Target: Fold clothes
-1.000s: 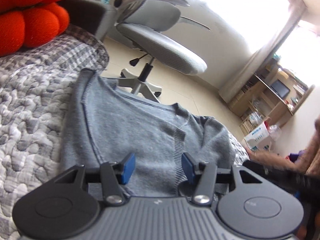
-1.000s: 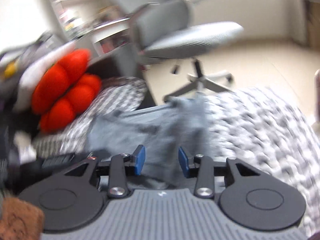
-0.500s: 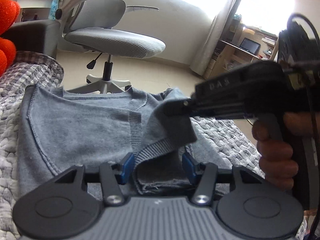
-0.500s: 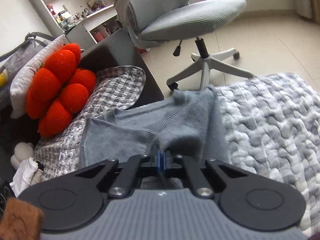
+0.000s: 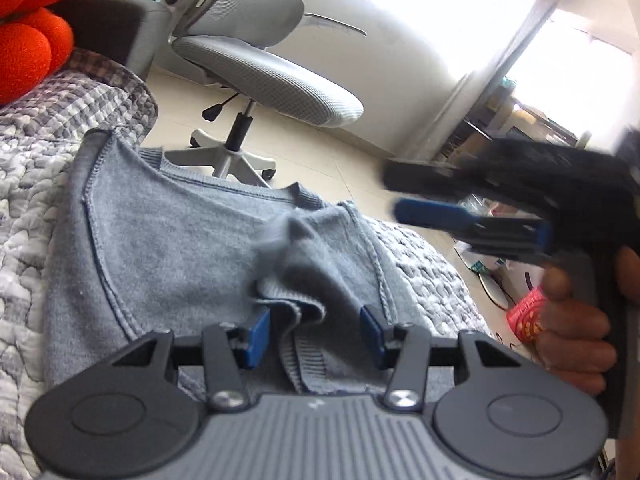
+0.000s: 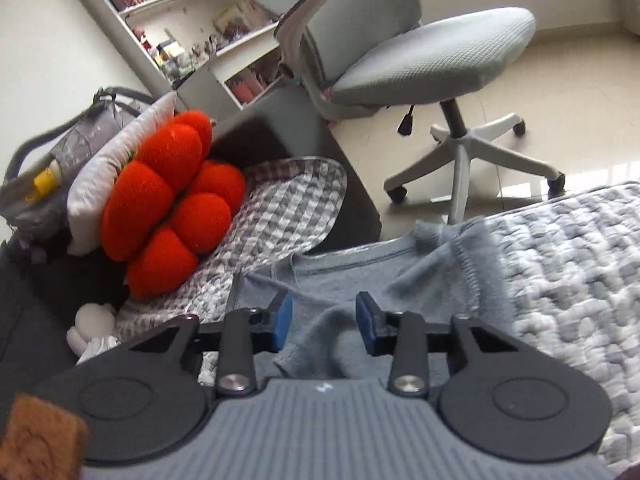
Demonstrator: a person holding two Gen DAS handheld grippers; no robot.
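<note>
Nearest the left gripper [image 5: 314, 334], its blue pads stand about half apart and are closing slightly, with a ribbed cuff of the soft grey knitted sweater [image 5: 168, 256] lying between them but not visibly pinched. The right gripper [image 6: 322, 326] is opening, its pads clear of the fleecy sleeve fold bunched under and between them, so neither has a firm hold. The sweater lies spread on the grey-and-white quilted bed cover [image 6: 568, 280], its neckline toward the far edge of the bed. The main risk, as I judge it, is that the loosely laid sleeve springs back or slides as the right gripper lifts off, since the knit is thick and slack; a pad could also drag a loop of fabric along. The two grippers sit close together, the right one crossing just above the sweater in the left view, so a careless swing could knock them. Room is good to the right over open quilt; to the left the red segmented plush cushion [image 6: 168, 204] crowds the bed. Beyond the bed edge the sweater's collar nearly overhangs the floor, where the grey mesh office chair [image 6: 420, 60] stands well apart.
</note>
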